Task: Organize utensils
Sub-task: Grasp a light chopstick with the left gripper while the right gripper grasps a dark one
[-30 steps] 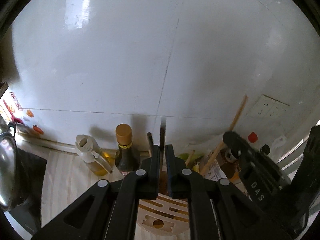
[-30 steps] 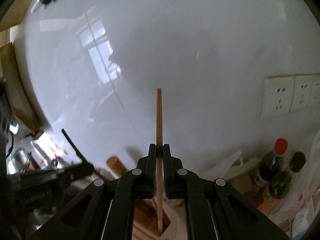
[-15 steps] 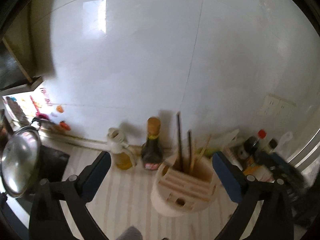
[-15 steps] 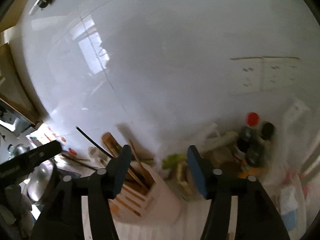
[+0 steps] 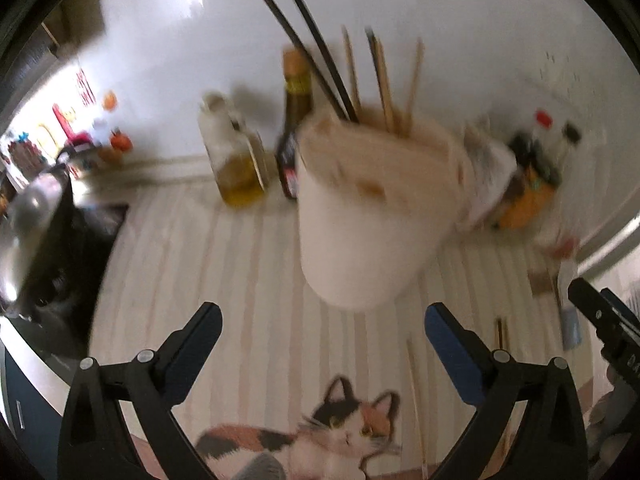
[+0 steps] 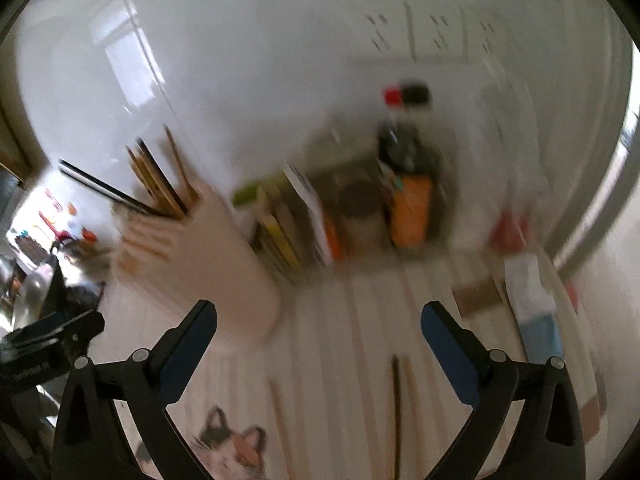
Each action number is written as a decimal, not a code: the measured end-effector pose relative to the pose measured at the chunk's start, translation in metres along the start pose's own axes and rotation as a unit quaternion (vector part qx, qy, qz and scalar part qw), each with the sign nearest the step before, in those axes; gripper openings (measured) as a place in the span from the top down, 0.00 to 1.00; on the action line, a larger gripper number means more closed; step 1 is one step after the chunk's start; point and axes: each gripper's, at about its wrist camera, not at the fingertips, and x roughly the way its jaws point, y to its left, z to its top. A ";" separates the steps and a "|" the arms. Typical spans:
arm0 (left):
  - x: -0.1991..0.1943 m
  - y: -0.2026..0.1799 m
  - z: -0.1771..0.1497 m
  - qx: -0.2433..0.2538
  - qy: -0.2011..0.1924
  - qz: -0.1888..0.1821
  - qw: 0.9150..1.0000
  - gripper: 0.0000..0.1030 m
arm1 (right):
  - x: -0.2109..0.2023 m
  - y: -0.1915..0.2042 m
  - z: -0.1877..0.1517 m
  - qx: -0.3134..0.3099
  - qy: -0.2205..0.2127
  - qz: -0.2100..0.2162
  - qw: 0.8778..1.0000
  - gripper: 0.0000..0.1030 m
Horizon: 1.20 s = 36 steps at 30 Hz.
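Both tongs are spread wide and hold nothing: the left tongs (image 5: 322, 334) hang above the striped worktop (image 5: 224, 264) facing the pale utensil holder (image 5: 372, 216), and the right tongs (image 6: 318, 332) are aimed lower and further right. The holder stands upright near the wall, with dark and wooden chopsticks (image 5: 352, 76) leaning out of its back slots, which suggests it is the collecting point for the loose pieces. Judging by that, the open jaws are readied for another pick. The left view shows what flanks the holder: an oil bottle (image 5: 236, 160) and a dark sauce bottle (image 5: 296, 120) just beside it, a pot lid at the far left, and thin sticks lying on the worktop to the lower right. The right view alone shows a dark chopstick (image 6: 396, 408) lying loose on the worktop between its jaws, a paler one (image 6: 282, 416) nearby, and the packets and bottles (image 6: 408, 184) crowded against the wall sockets. Both views are motion-blurred, so fine detail is uncertain.
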 end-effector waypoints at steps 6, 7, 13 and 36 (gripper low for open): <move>0.027 -0.027 -0.044 0.026 0.046 0.012 0.999 0.00 | 0.011 -0.040 -0.038 0.024 0.048 -0.027 0.998 0.12; 0.034 -0.032 -0.052 0.027 0.059 0.013 0.998 0.00 | 0.015 -0.047 -0.042 0.027 0.058 -0.032 0.997 0.27; 0.059 -0.054 -0.077 0.040 0.095 0.005 0.995 0.08 | 0.034 -0.085 -0.072 0.061 0.116 -0.024 0.991 0.58; 0.134 -0.100 -0.101 0.051 0.170 -0.023 0.984 0.84 | 0.092 -0.094 -0.118 0.074 0.218 0.045 0.972 0.66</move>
